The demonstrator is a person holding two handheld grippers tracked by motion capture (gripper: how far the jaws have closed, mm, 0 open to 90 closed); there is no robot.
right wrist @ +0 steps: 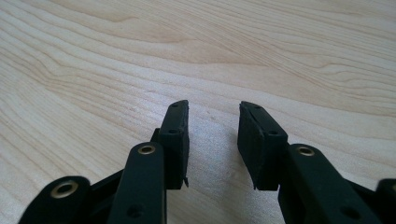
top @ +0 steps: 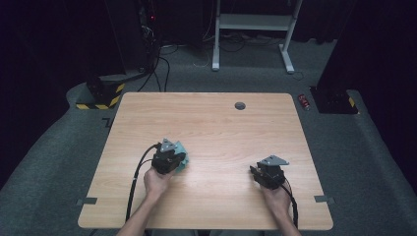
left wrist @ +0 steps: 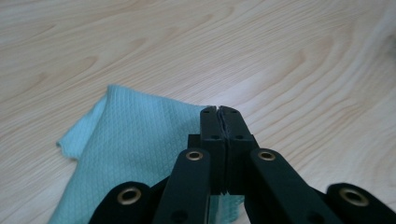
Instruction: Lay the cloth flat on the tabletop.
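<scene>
A teal waffle-weave cloth lies on the light wooden table, left of the middle. My left gripper is low over it. Its jaws are pressed together at the cloth's right edge, and a bit of cloth shows under them. In the high view the cloth pokes out to the right of the left gripper, which a hand holds. My right gripper stands open just above bare wood, nothing between its jaws. The high view has the right gripper at the front right, a hand behind it.
A round grommet hole sits near the table's far edge. Beyond the table are grey carpet, a white desk frame, cables and a small red can on the floor. A black cable trails from the left gripper across the table.
</scene>
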